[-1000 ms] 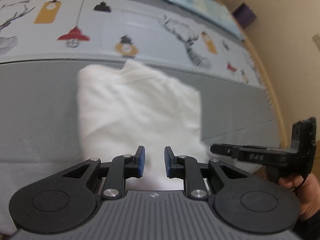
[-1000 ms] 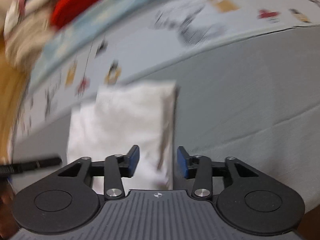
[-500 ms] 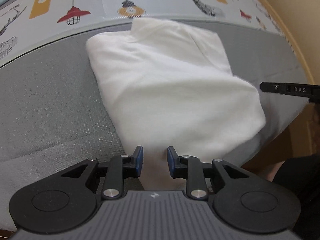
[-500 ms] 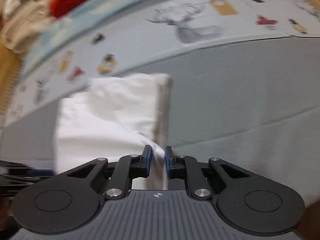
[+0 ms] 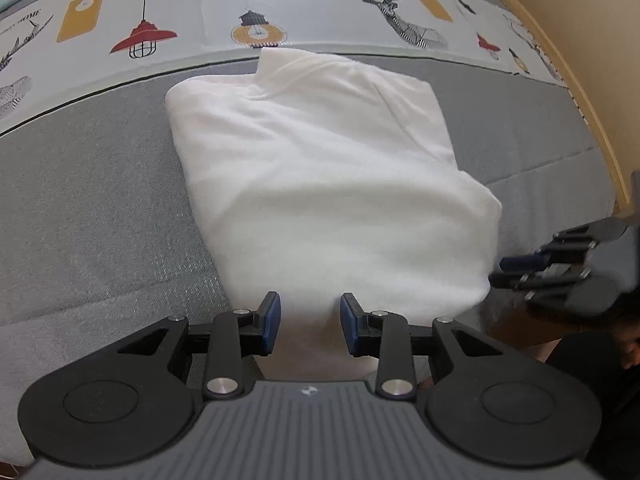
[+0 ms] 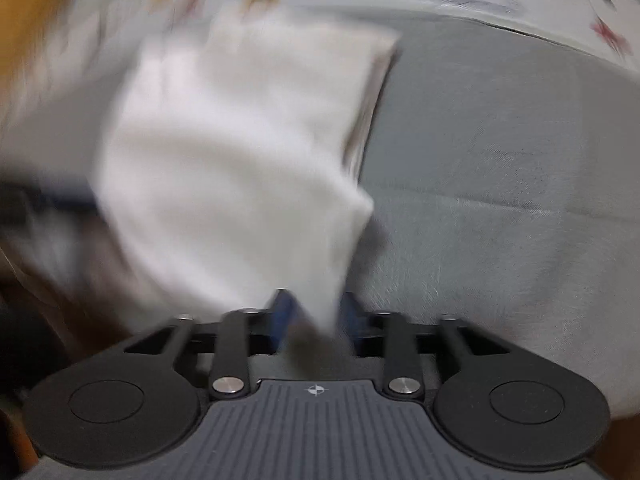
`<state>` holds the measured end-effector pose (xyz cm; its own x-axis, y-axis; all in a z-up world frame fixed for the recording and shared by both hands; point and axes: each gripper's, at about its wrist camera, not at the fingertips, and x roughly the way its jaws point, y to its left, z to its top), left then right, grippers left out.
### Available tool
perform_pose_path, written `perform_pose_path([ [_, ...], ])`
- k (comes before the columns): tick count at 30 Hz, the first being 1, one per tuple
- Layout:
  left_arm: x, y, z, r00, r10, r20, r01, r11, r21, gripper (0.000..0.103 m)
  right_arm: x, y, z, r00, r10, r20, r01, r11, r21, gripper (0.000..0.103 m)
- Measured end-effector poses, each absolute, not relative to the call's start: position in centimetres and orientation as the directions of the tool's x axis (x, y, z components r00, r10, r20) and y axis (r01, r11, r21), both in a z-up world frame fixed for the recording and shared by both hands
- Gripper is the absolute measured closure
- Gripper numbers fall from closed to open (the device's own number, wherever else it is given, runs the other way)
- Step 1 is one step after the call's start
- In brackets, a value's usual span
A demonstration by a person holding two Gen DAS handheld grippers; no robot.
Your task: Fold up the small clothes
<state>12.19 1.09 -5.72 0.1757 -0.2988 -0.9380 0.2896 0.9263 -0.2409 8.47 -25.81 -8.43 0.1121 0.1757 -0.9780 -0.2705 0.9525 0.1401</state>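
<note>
Grey bed cover (image 5: 92, 208), a printed sheet (image 5: 280, 4) of lamps and deer behind it, a wooden bed rim (image 5: 592, 120) on your right. Your left gripper (image 5: 310, 322) stands with its blue pads parted to a middling gap, and the near hem of the white garment (image 5: 320, 184) runs down between them; the pads look set either side of the cloth, not pressed on it, so I read it as not gripping. Your right gripper (image 6: 314, 312) is blurred with motion; a white corner of the garment drops between its pads, which sit apart, but whether they pinch that corner I cannot tell. In the left view the right gripper (image 5: 560, 264) sits just beside the garment's near right corner, low at the mattress edge. The garment lies folded to a narrow panel, collar toward the printed sheet, near end raised and draped toward you: likely placed for a bottom-to-collar fold. Against half a second back, your left pads have spread wider, and your right pads, then almost closed on the cloth edge, now stand further apart. The garment's near right corner bulges less.
</note>
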Motion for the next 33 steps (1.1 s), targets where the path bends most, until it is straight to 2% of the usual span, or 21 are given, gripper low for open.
perform_pose_path([
  [2,12.4,1.4,-5.7,0.195,-0.313,-0.930,0.280,0.926,-0.253,0.066,7.6,-24.5,-9.4,0.114,0.040,-0.993,-0.376,0.927,-0.006,0.087],
  [3,12.5,1.5,-5.7,0.200,-0.317,-0.927,0.269,0.927,-0.259,0.066,7.6,-24.5,-9.4,0.115,0.035,-0.993,-0.382,0.924,-0.012,0.087],
  [9,13.2,1.0,-6.8,0.188,-0.304,-0.934,0.288,0.926,-0.243,0.065,8.8,-28.8,-3.6,0.324,0.244,-0.914,-0.208,0.961,0.183,0.086],
  [10,13.2,1.0,-7.3,0.174,-0.299,-0.938,0.294,0.925,-0.240,0.064,8.9,-29.7,-2.9,0.358,0.265,-0.895,-0.173,0.961,0.215,0.083],
  [12,13.6,1.1,-7.7,0.160,-0.305,-0.939,0.292,0.923,-0.250,0.062,9.2,-31.5,-2.0,0.440,0.254,-0.862,-0.080,0.967,0.243,0.070],
  [13,13.8,1.5,-7.7,0.164,-0.335,-0.928,0.275,0.919,-0.283,0.056,9.4,-32.2,-1.8,0.478,0.235,-0.846,-0.037,0.968,0.248,0.064],
  [16,14.1,3.4,-8.0,0.188,-0.421,-0.887,0.204,0.900,-0.384,0.055,10.6,-33.5,-1.9,0.566,0.236,-0.790,0.058,0.944,0.324,0.063],
  [22,15.1,7.0,-6.1,0.350,-0.446,-0.824,0.101,0.892,-0.440,0.055,12.8,-32.8,-4.3,0.601,0.286,-0.746,0.129,0.887,0.444,0.063],
  [25,15.6,8.6,-5.8,0.413,-0.378,-0.829,0.019,0.913,-0.407,0.055,15.1,-31.9,-6.4,0.572,0.274,-0.773,0.175,0.880,0.442,0.063],
  [33,17.1,10.1,-6.1,0.419,-0.326,-0.848,-0.011,0.932,-0.363,0.055,19.1,-28.8,-9.6,0.523,0.259,-0.812,0.201,0.888,0.413,0.063],
])
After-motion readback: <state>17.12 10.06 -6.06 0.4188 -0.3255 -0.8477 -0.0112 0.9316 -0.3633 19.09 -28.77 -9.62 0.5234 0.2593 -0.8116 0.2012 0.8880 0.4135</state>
